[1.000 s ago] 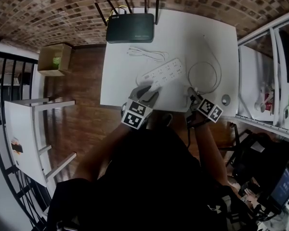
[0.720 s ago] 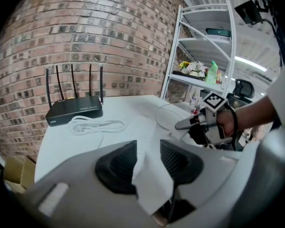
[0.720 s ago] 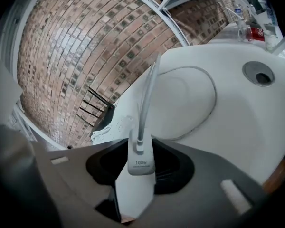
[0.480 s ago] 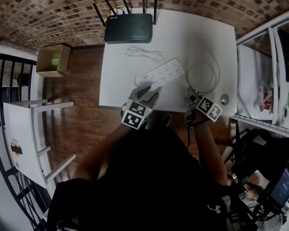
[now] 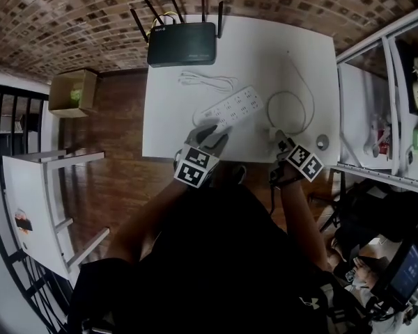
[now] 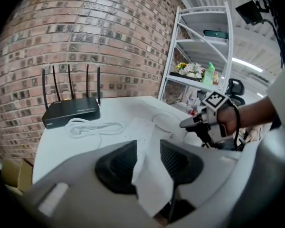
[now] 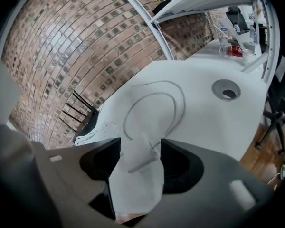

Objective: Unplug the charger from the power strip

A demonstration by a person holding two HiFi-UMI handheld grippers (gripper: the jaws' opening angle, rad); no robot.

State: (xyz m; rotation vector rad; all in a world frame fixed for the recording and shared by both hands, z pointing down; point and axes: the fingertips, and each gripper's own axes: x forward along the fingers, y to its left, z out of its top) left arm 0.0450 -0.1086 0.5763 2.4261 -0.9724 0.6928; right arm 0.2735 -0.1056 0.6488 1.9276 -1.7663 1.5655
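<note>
White charger (image 7: 142,161) lies unplugged on the bench (image 5: 265,54), right of the strip (image 5: 234,106) and apart from it, its cable (image 5: 289,92) looping alongside. The right gripper (image 5: 276,135) has just been opening; its released jaws straddle the charger. The left gripper (image 5: 212,131) clamps the strip's near end. A router (image 5: 182,43) sits beyond the strip.

Left gripper (image 6: 147,148) is pointing across the white table (image 6: 52,148). Its jaws seem to be pressing on the near end of the power strip (image 6: 140,129), though the edges are blurring. Black router (image 6: 70,112) is sitting by the brick wall (image 6: 85,32), antennas standing upright. A coiled white cable (image 6: 92,127) is lying just before it.
</note>
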